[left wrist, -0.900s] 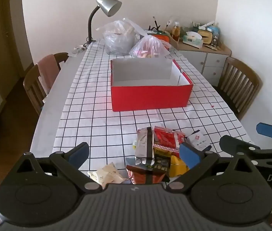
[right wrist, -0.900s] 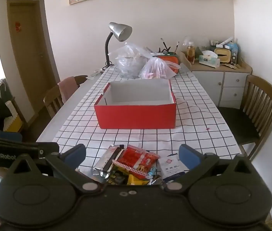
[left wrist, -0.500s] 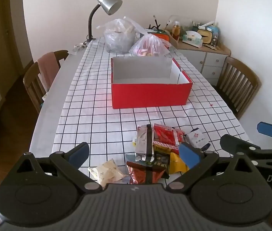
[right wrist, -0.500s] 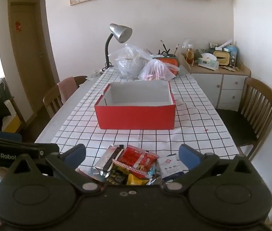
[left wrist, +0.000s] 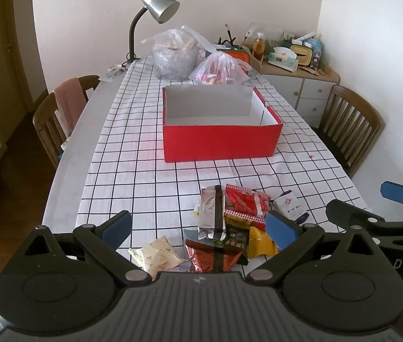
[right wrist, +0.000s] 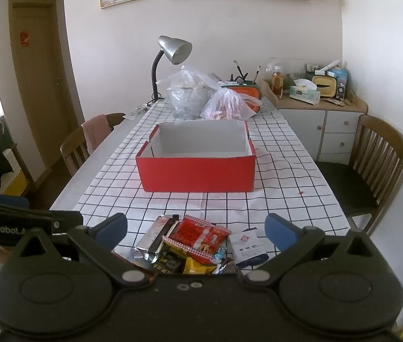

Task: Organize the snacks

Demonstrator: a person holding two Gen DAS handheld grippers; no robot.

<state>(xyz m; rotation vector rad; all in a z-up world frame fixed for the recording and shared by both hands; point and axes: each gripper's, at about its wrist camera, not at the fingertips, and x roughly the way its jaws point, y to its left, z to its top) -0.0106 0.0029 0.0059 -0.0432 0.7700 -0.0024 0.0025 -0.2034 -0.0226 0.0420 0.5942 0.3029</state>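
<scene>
Worktop [left wrist: 81,148] w/ grid cloth [left wrist: 133,176]: red box [left wrist: 221,139] mid, snack pile [left wrist: 235,225] near edge, beige packet [left wrist: 156,253] beside it, 2 plastic bags [left wrist: 175,57] + lamp [left wrist: 144,28] at far end.

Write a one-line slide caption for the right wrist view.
Open right hand-held gripper hovers over a pile of snack packets on the checked tablecloth, red box waiting empty beyond.

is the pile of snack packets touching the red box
Apart. The left wrist view shows several rows of bare checked tablecloth between the snack packets and the red box.
</scene>
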